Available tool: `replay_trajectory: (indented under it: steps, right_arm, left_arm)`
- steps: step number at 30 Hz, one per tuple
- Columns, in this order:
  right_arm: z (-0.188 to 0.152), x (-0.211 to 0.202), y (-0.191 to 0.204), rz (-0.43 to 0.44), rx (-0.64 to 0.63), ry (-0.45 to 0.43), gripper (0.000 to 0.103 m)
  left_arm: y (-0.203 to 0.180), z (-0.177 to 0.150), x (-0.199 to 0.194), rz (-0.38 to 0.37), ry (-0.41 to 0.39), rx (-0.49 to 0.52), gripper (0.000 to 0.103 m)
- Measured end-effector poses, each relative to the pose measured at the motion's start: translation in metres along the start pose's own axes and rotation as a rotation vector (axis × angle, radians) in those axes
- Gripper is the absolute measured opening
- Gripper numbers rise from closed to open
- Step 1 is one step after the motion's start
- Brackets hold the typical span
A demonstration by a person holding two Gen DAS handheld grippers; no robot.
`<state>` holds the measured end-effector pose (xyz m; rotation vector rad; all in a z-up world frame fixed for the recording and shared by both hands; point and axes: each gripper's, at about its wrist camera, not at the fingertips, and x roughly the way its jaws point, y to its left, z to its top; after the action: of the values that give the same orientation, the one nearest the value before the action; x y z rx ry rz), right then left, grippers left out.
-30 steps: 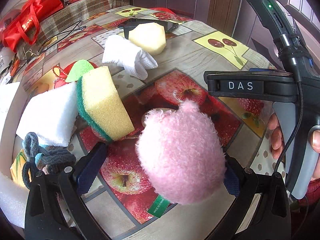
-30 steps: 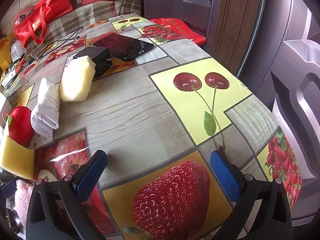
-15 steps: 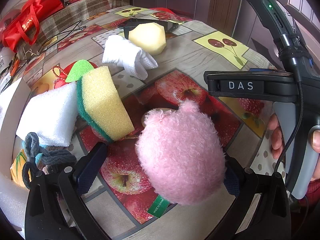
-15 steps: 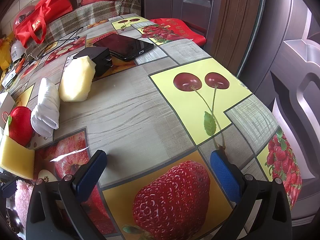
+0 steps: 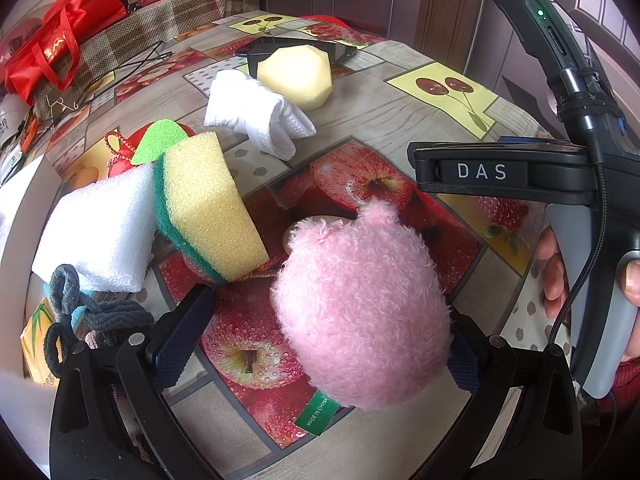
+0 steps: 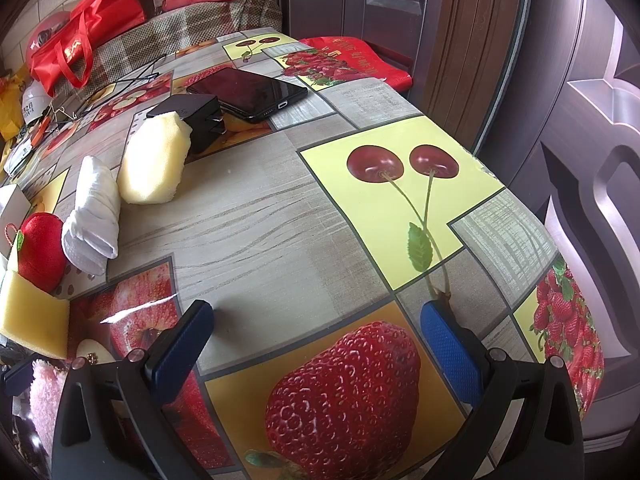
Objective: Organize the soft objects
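A fluffy pink plush [image 5: 360, 308] lies on the fruit-print tablecloth [image 5: 392, 120]. It sits between the fingers of my left gripper [image 5: 326, 320], which is open; the plush leans on the right finger and a gap shows at the left finger [image 5: 180, 332]. Beyond it a yellow-green sponge [image 5: 204, 200] leans on a white foam block [image 5: 100, 232], with a red plush apple [image 5: 160, 140], a rolled white cloth [image 5: 256, 112] and a pale yellow foam piece [image 5: 296, 76] farther back. My right gripper [image 6: 316, 312] stands open above a strawberry print, holding nothing.
Grey hair ties [image 5: 92, 312] lie at the near left. A black phone [image 6: 248, 92] and a charger [image 6: 192, 116] rest behind the foam piece. Red bags [image 6: 80, 48] sit on the plaid bench. The table's edge [image 6: 552, 240] curves along the right, next to a door. A hand [image 5: 552, 272] holds the right gripper's handle.
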<state>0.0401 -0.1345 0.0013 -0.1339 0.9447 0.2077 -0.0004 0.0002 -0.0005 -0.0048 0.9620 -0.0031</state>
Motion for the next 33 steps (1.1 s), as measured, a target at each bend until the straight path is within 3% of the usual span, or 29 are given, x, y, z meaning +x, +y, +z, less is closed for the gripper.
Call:
replay_trajectory:
  steps: [33]
  right_arm:
    - [-0.0001, 0.0002, 0.0006, 0.0, 0.0, 0.0, 0.103]
  left_arm:
    - [-0.0027, 0.0011, -0.0016, 0.008, 0.003, -0.01, 0.103]
